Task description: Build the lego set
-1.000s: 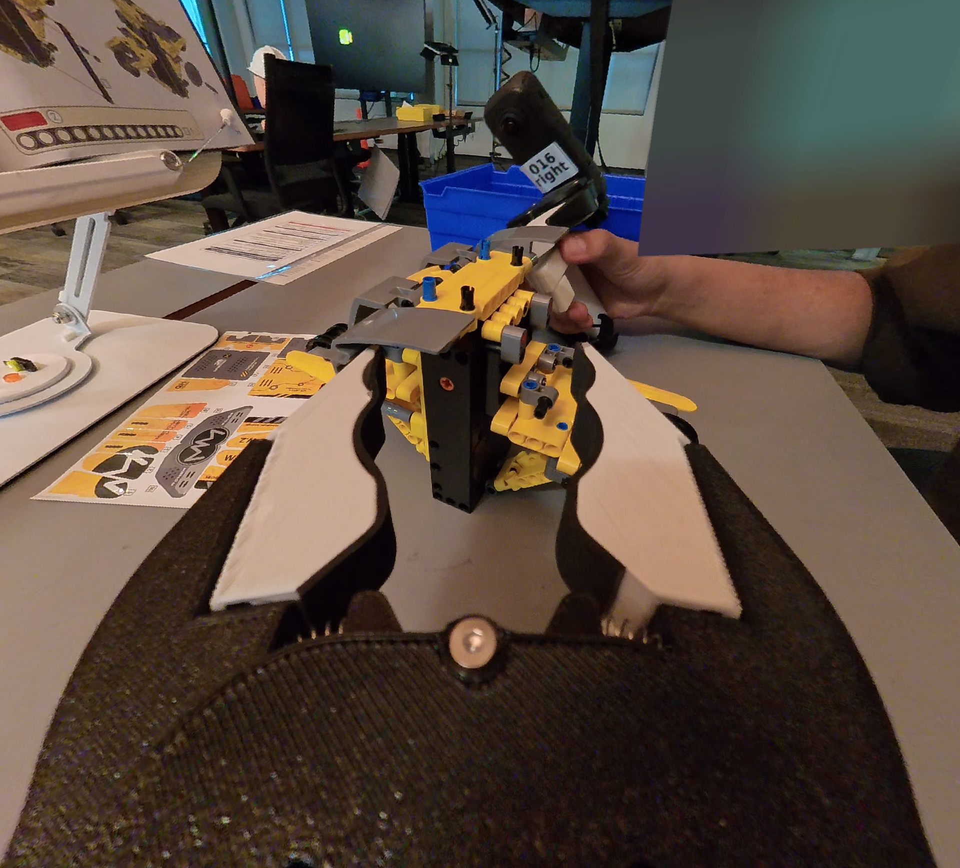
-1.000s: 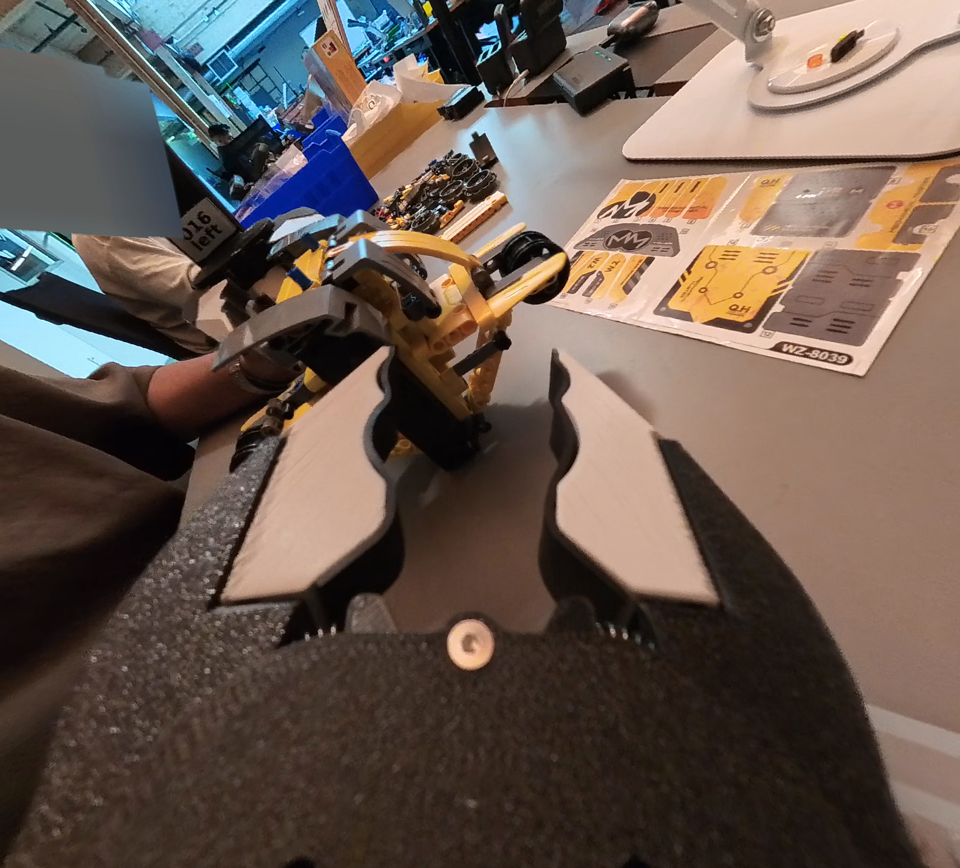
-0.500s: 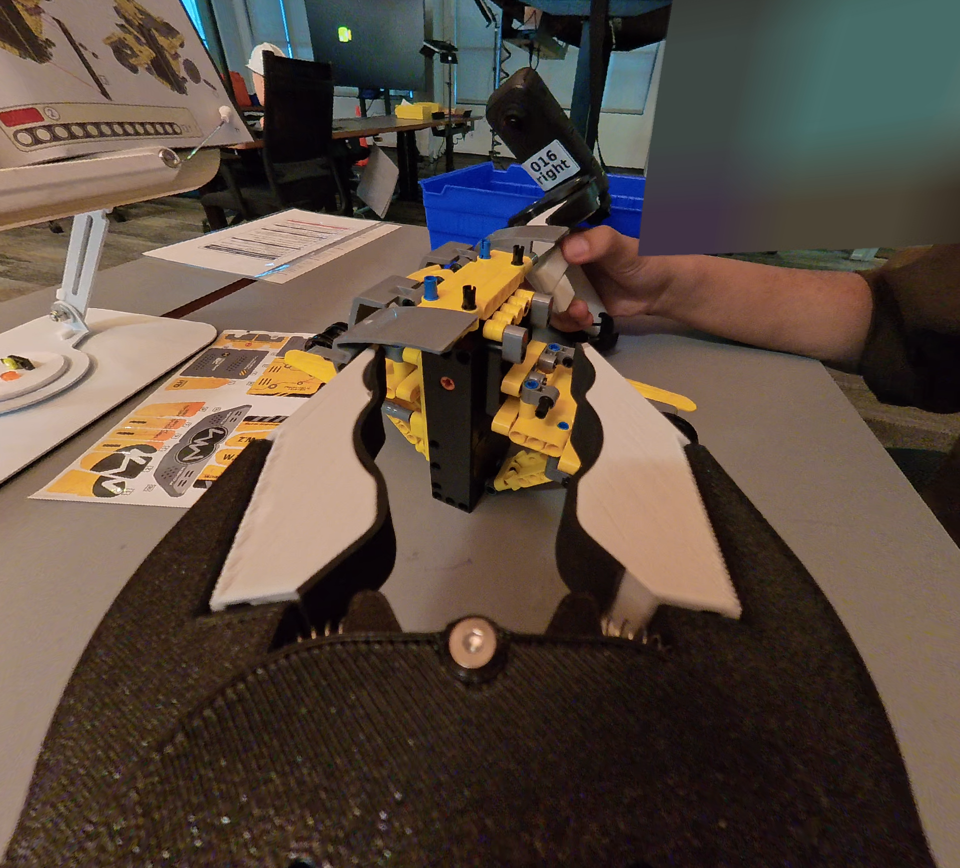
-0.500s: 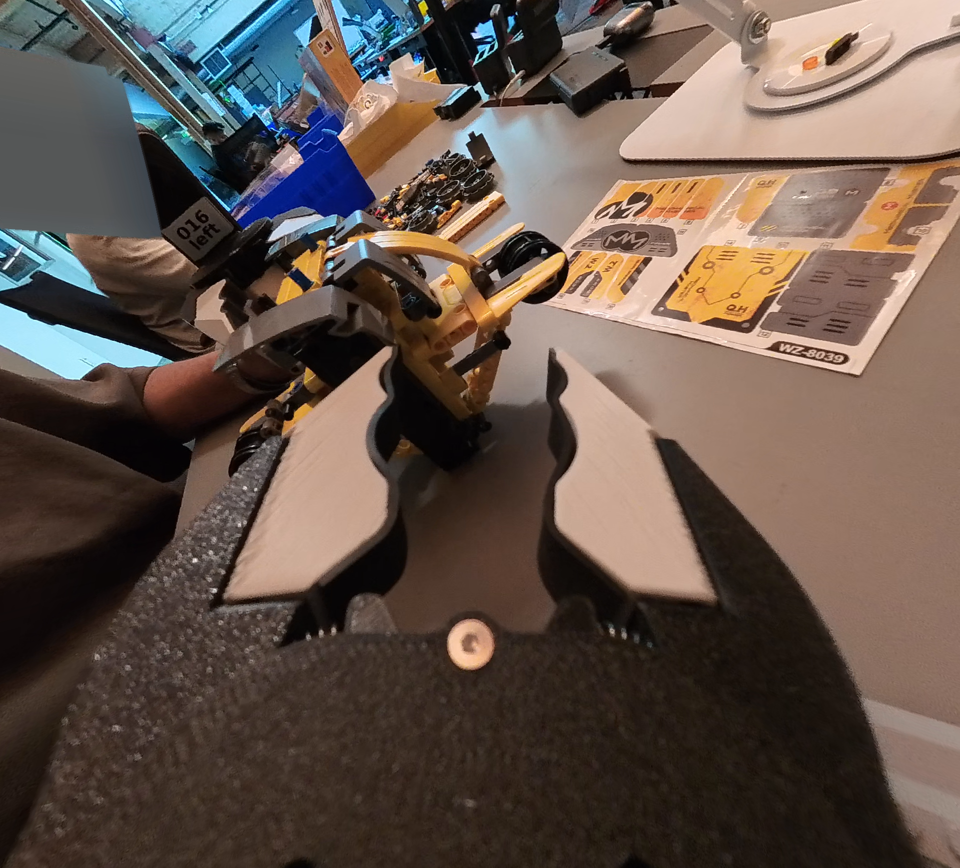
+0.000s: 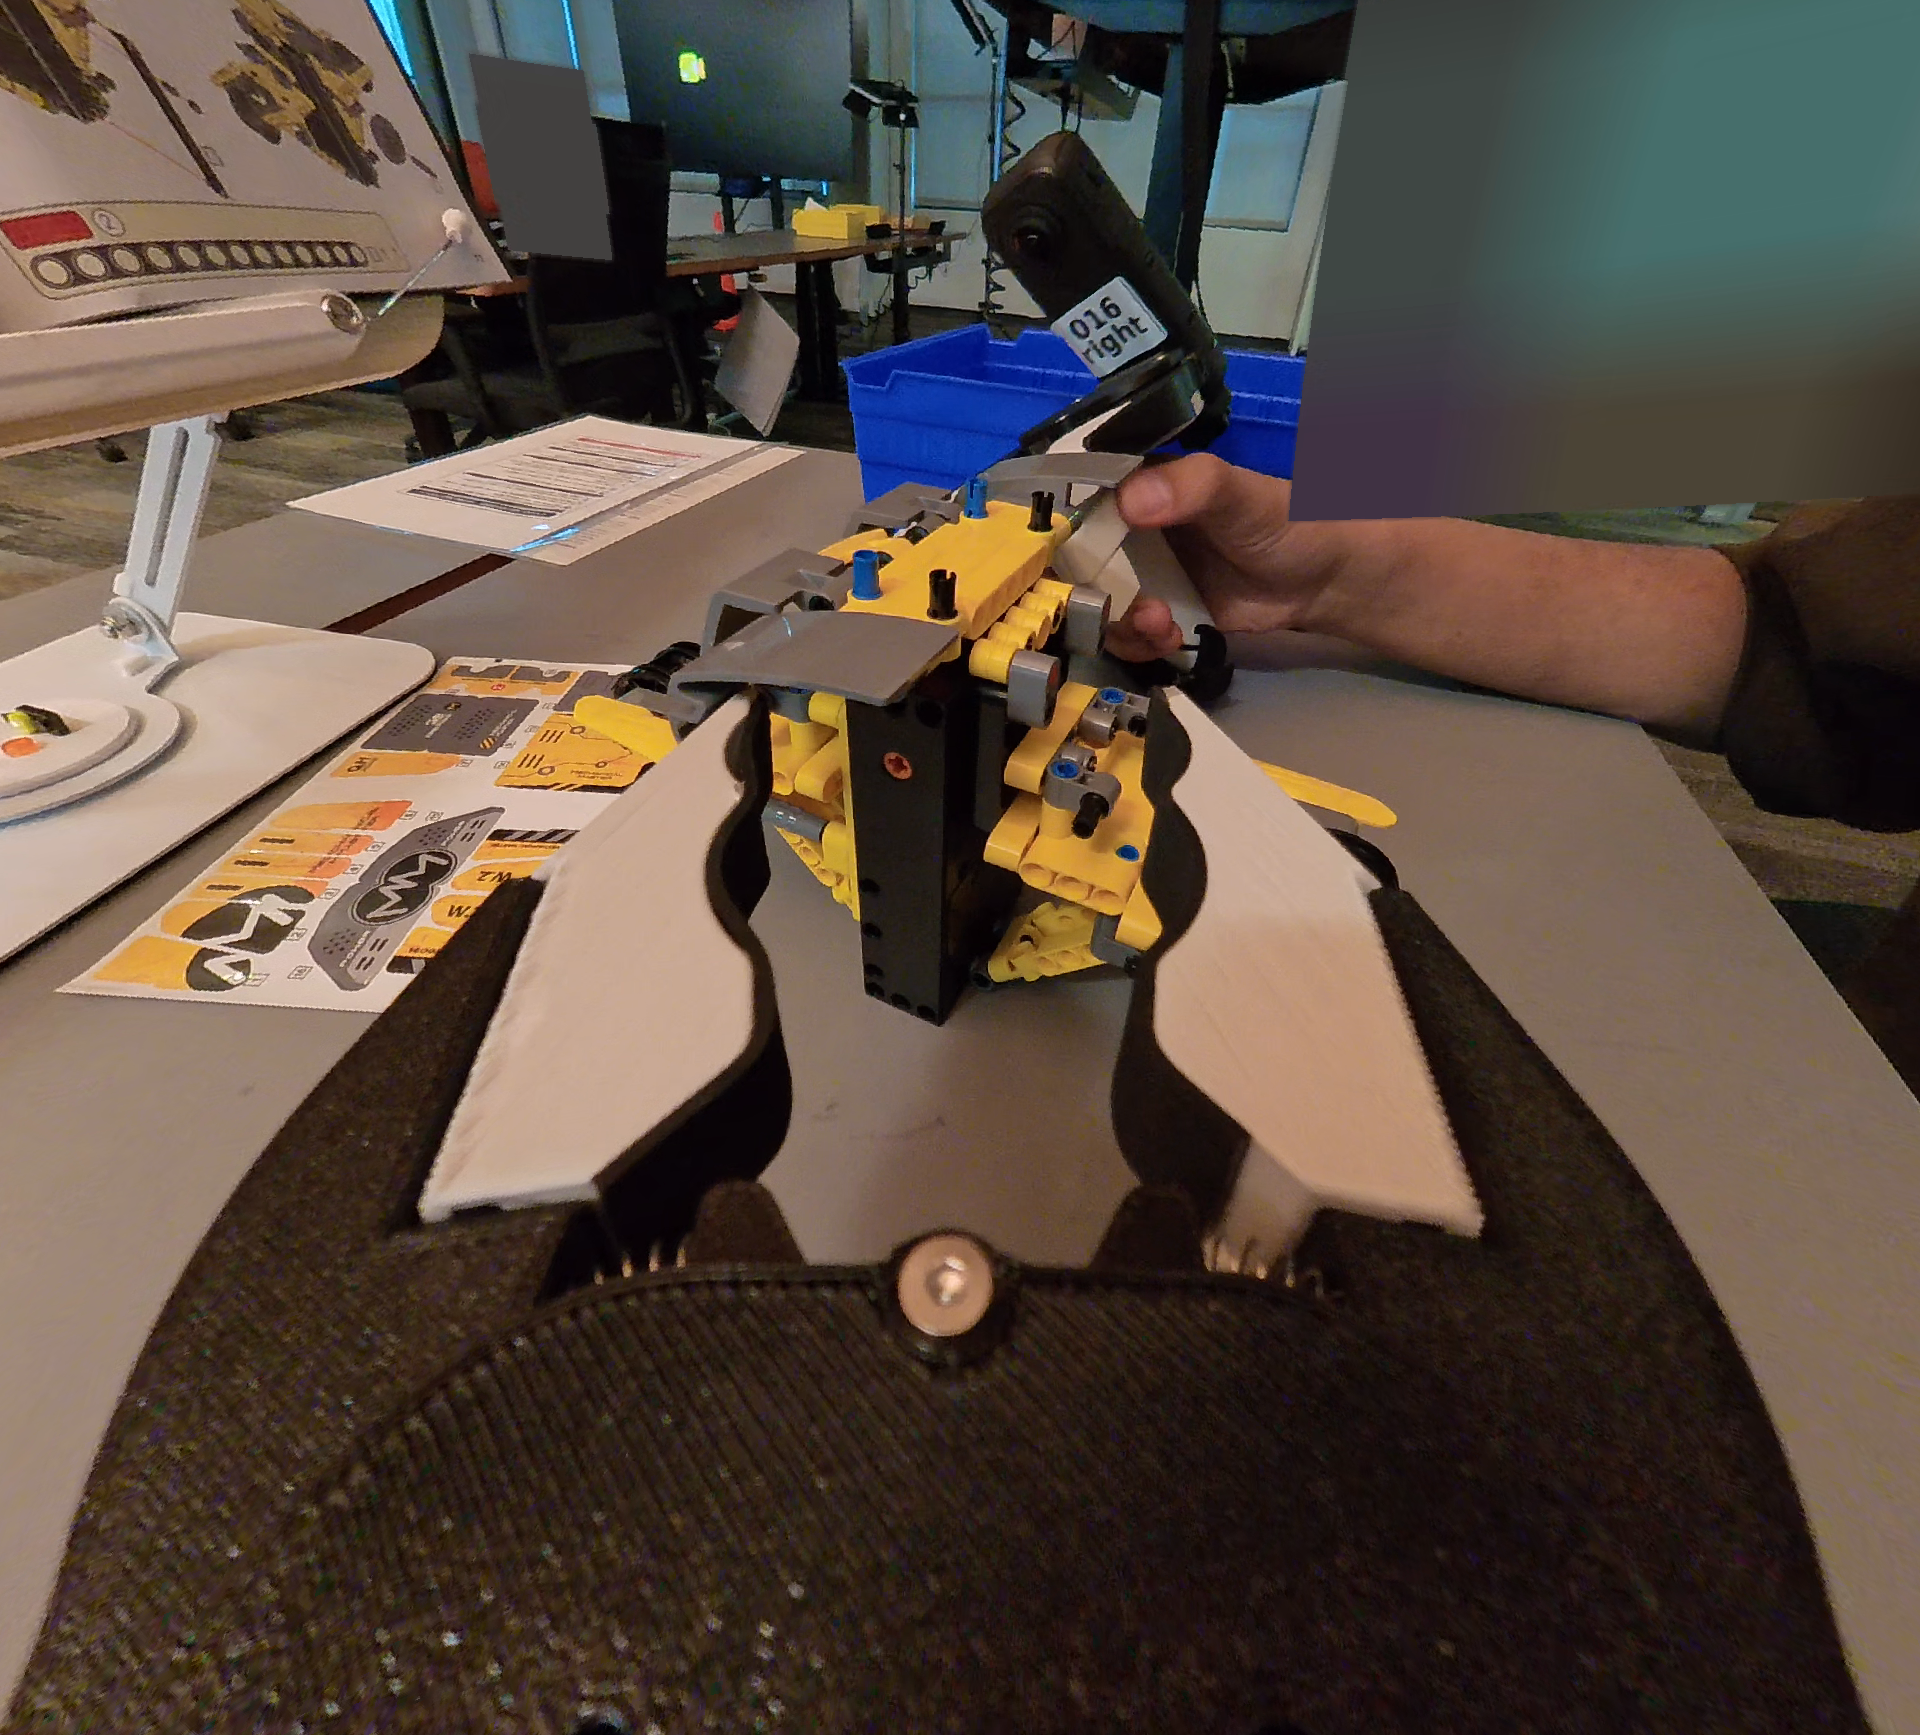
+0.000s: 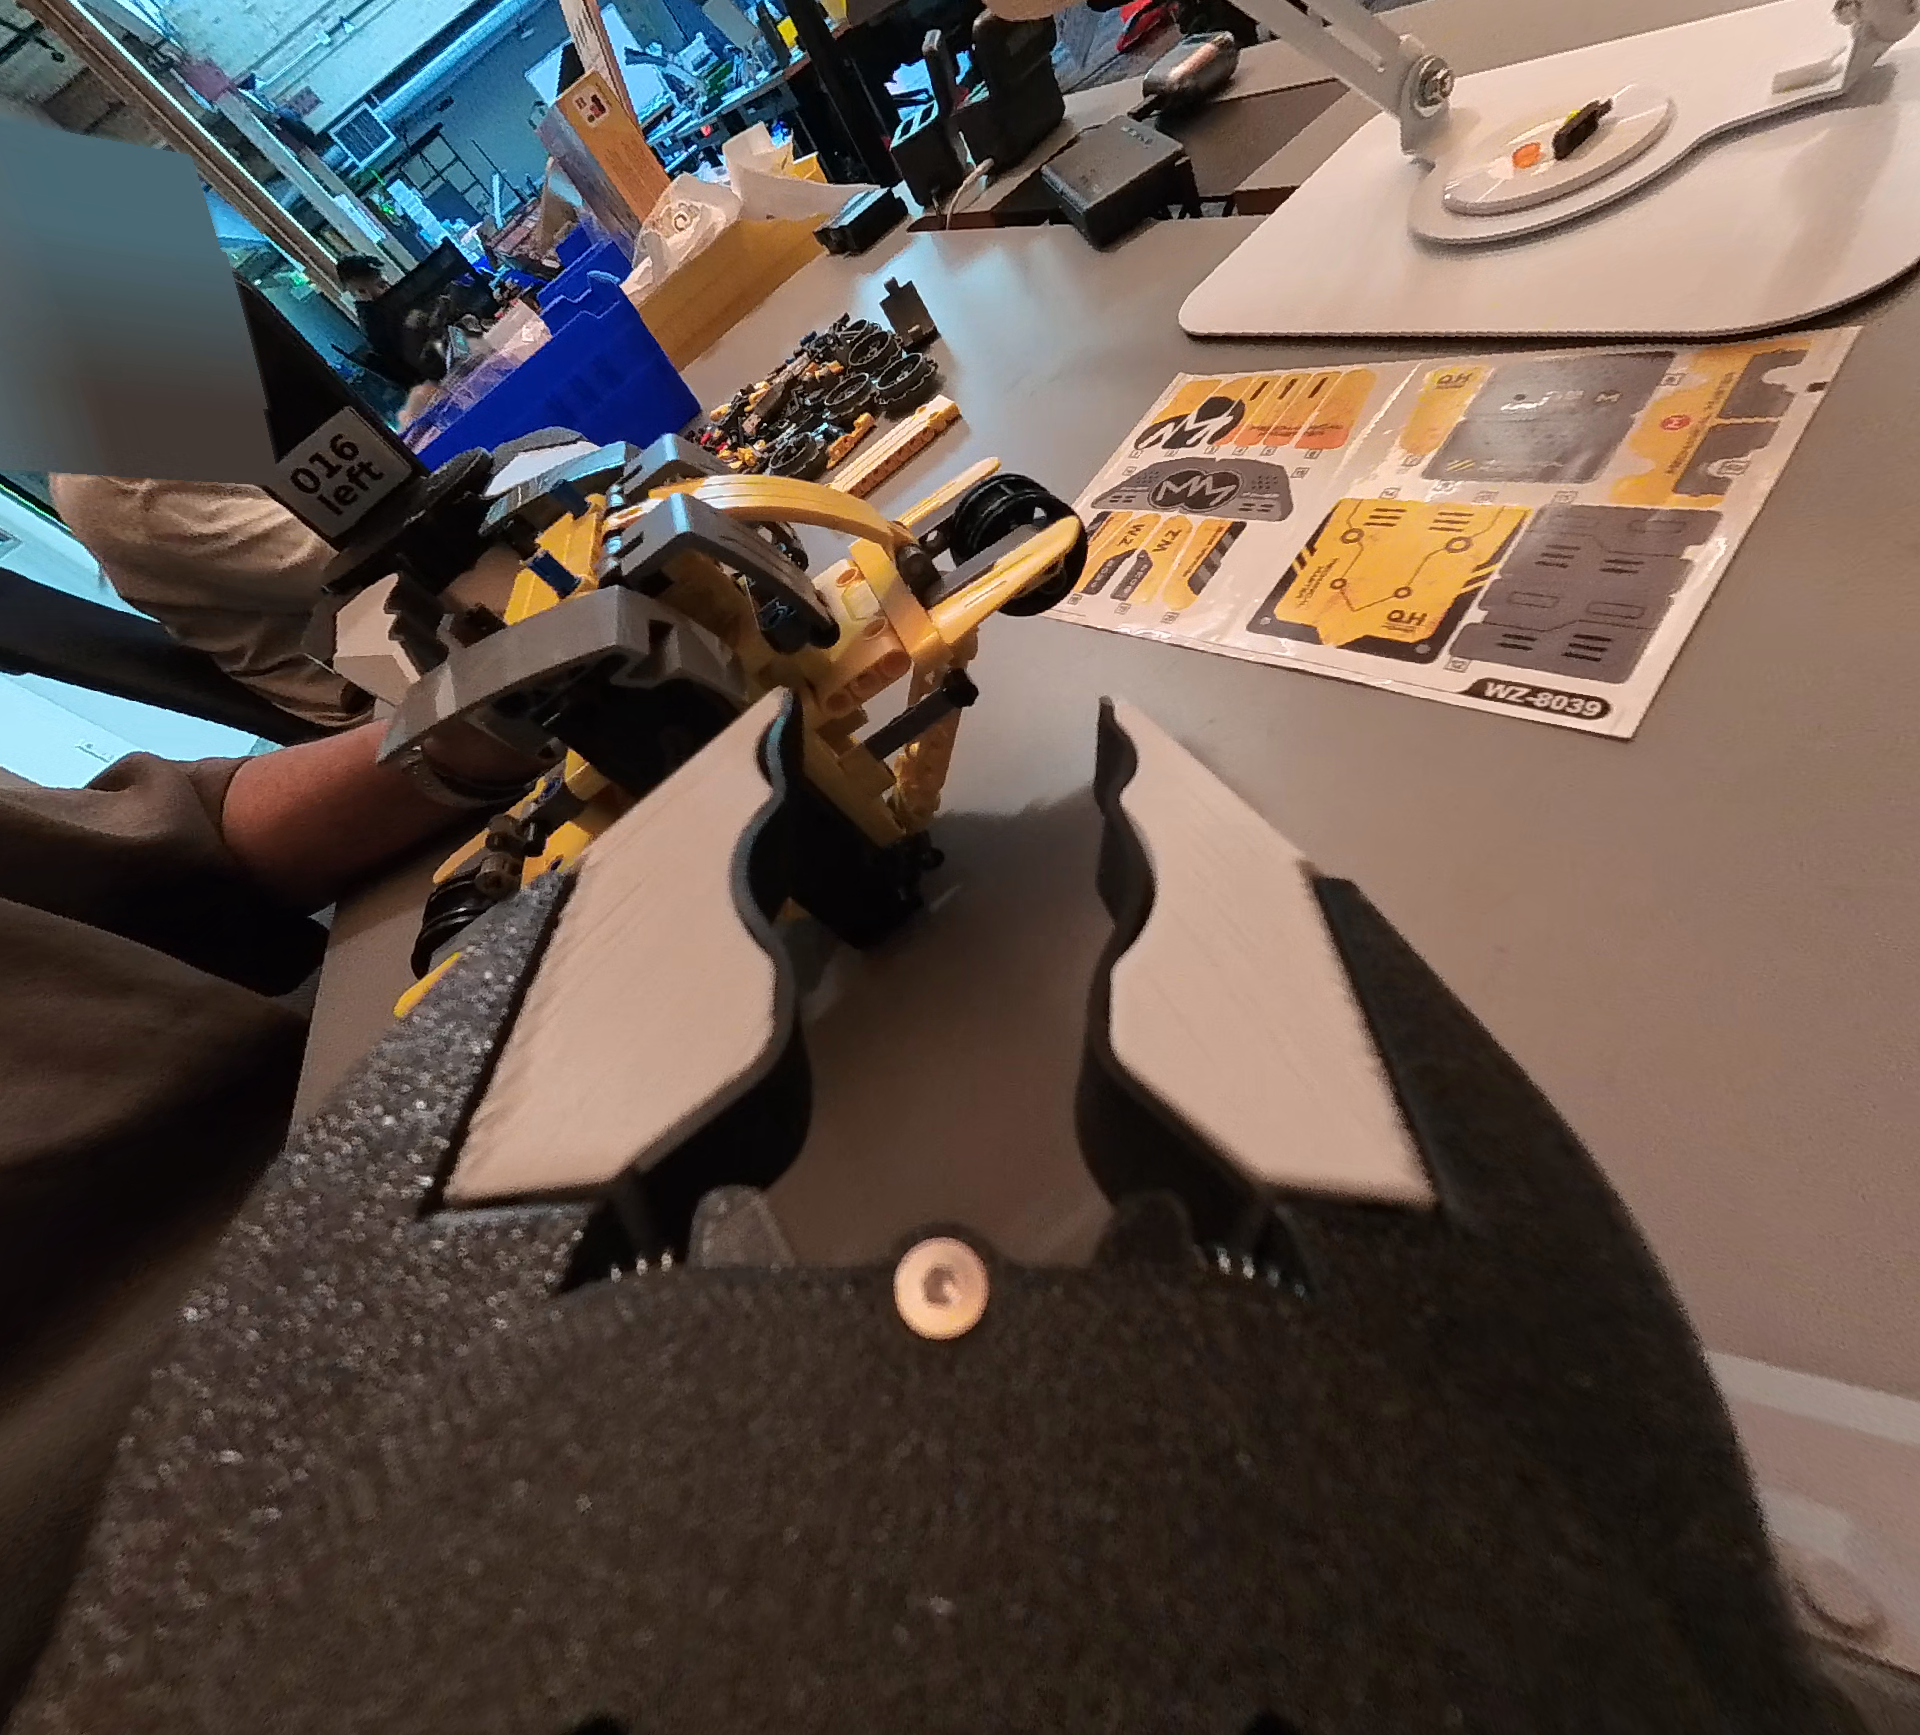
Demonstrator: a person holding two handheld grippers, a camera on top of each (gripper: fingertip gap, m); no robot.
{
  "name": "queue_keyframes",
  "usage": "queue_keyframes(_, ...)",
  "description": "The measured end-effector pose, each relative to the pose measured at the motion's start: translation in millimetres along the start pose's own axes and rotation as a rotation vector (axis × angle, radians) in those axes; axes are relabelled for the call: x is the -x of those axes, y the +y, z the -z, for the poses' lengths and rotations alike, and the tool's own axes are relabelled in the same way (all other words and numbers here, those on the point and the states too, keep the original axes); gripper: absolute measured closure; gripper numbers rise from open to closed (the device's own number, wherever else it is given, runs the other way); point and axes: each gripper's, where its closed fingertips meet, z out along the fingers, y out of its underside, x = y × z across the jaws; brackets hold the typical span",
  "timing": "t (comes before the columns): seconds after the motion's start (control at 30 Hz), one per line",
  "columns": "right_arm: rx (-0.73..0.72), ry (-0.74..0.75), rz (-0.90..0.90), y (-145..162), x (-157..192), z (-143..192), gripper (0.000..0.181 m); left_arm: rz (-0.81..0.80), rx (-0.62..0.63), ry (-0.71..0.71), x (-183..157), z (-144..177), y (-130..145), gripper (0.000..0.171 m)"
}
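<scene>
A yellow, black and grey brick model [image 5: 935, 750] stands on the grey table [image 5: 1507, 958]. My left gripper [image 5: 951, 729] is shut on it, with one white finger pressed on each side. My right gripper [image 6: 940, 719] is open. Its left finger [image 6: 665, 906] lies against the model [image 6: 727, 605], and its right finger is apart from the model over bare table. In the left wrist view a hand [image 5: 1226, 542] holds the right gripper's handle behind the model. A black wheel [image 6: 1013, 532] sits on the model's far end.
A yellow and grey sticker sheet [image 6: 1455, 522] lies beside the model. A white book stand [image 5: 156, 709] holds an open instruction booklet [image 5: 187, 75]. A pile of loose parts [image 6: 821, 407], blue bins [image 5: 966, 397] and a printed paper [image 5: 561, 480] lie farther back.
The right wrist view has shifted slightly, so the model sits a little more to the left in it. The left gripper and the model have stayed still.
</scene>
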Motion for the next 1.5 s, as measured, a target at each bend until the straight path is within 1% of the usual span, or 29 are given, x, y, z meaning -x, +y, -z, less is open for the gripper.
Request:
queue_keyframes(0.33, -0.015, 0.026, 0.024, -3.8, -1.6, 2.2, 0.125, 0.001, -0.005, 0.0, 0.1, 0.6, -0.8, 0.104)
queue_keyframes(0.53, -0.016, 0.03, 0.036, -5.0, 0.0, 2.8, 0.125, 0.002, -0.008, 0.008, -0.5, 1.5, -1.2, 0.099)
queue_keyframes(0.9, -0.019, 0.045, 0.061, -7.2, 1.9, 3.8, 0.125, -0.006, -0.001, -0.007, 2.4, 2.1, -0.2, 0.099)
queue_keyframes(1.13, -0.032, 0.088, 0.068, -10.8, -4.8, 8.3, 0.125, -0.009, -0.001, -0.014, 3.4, 2.5, -0.2, 0.099)
queue_keyframes(1.5, -0.045, 0.104, 0.088, -14.8, -4.4, 11.2, 0.124, -0.009, -0.003, -0.023, 5.2, 2.9, -0.4, 0.096)
